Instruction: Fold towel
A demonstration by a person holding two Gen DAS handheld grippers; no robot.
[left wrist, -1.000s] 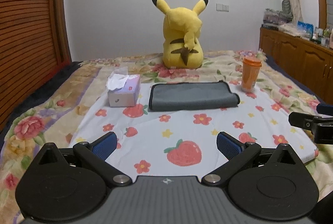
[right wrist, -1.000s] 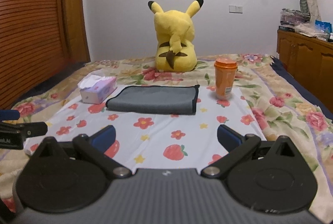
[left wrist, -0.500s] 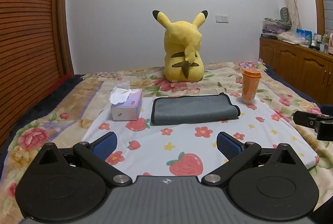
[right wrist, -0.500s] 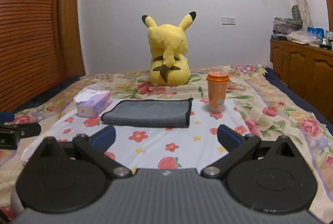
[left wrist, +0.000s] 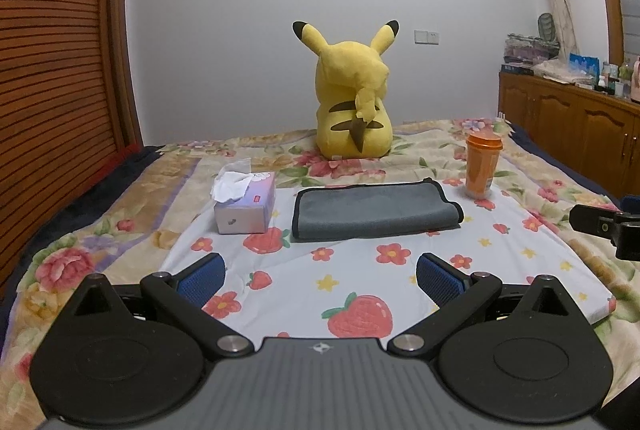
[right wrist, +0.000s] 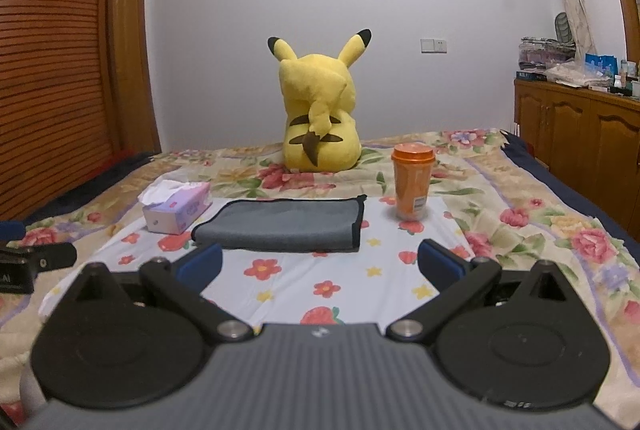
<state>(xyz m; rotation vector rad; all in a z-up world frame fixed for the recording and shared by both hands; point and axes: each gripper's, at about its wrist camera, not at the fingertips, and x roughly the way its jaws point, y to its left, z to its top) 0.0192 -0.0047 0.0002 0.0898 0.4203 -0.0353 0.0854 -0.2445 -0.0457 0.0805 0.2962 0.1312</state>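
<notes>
A grey towel [left wrist: 374, 210] with a black hem lies folded flat on a white strawberry-print mat [left wrist: 360, 270] on the bed; it also shows in the right wrist view [right wrist: 284, 226]. My left gripper [left wrist: 320, 276] is open and empty, held above the mat well short of the towel. My right gripper [right wrist: 320, 266] is open and empty, also short of the towel. The right gripper's tip shows at the right edge of the left wrist view [left wrist: 604, 228]; the left gripper's tip shows at the left edge of the right wrist view [right wrist: 36, 260].
A tissue box [left wrist: 246, 204] stands left of the towel and an orange cup [left wrist: 482, 164] to its right. A yellow Pikachu plush [left wrist: 352, 102] sits behind. A wooden cabinet [left wrist: 580, 134] runs along the right, slatted wooden doors [left wrist: 52, 70] along the left.
Both grippers have pulled back and tilted upward, so the towel and bed sit lower in both views. The towel has not moved. Both grippers stay open.
</notes>
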